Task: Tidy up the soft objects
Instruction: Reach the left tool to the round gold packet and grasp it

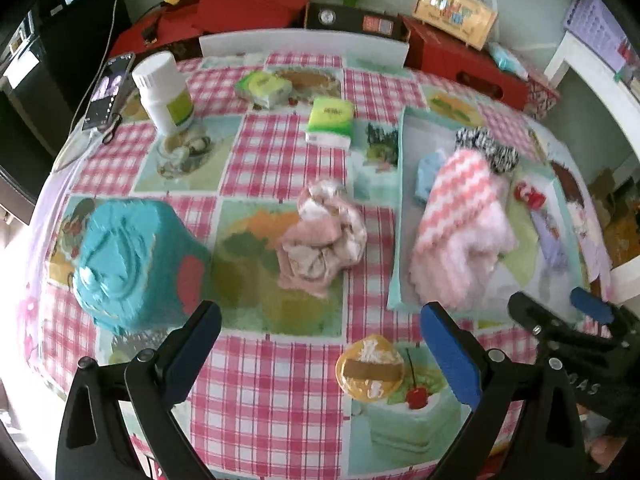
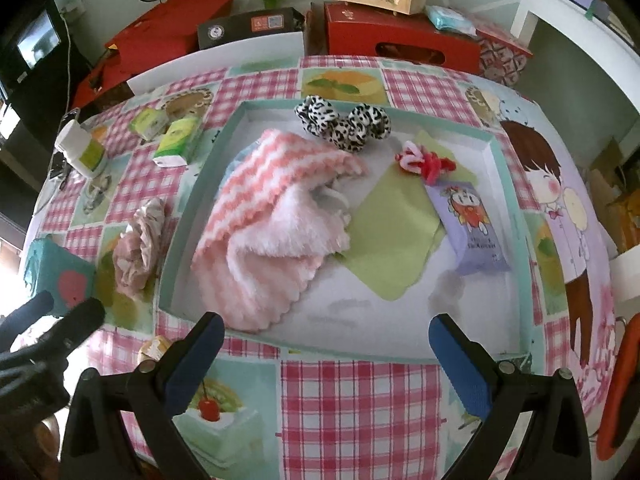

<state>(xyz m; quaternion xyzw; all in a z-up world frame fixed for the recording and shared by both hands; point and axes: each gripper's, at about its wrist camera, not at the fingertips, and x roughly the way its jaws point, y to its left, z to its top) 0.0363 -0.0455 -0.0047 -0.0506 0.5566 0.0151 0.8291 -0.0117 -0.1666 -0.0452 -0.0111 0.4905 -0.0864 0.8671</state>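
Observation:
A crumpled pink cloth (image 1: 320, 236) (image 2: 138, 240) lies on the checked tablecloth, left of a shallow teal-rimmed tray (image 1: 402, 200) (image 2: 188, 216). A soft teal cube (image 1: 128, 264) (image 2: 60, 276) sits further left. In the tray are a fluffy pink-and-white towel (image 1: 460, 216) (image 2: 272, 220), leopard-print scrunchies (image 1: 486, 148) (image 2: 344, 122), a green cloth (image 2: 388, 232), a red-and-white twist (image 2: 424, 162) and a purple packet (image 2: 472, 228). My left gripper (image 1: 324, 348) (image 2: 68, 308) is open, short of the crumpled cloth. My right gripper (image 2: 328, 344) (image 1: 554, 308) is open and empty at the tray's near rim.
Two green tissue packs (image 1: 330, 122) (image 1: 262, 88), a white bottle (image 1: 164, 92), a phone (image 1: 108, 92) and a glass dish (image 1: 180, 156) stand toward the back left. A round wrapped snack (image 1: 370, 368) lies near the front. Red boxes (image 2: 400, 38) line the far edge.

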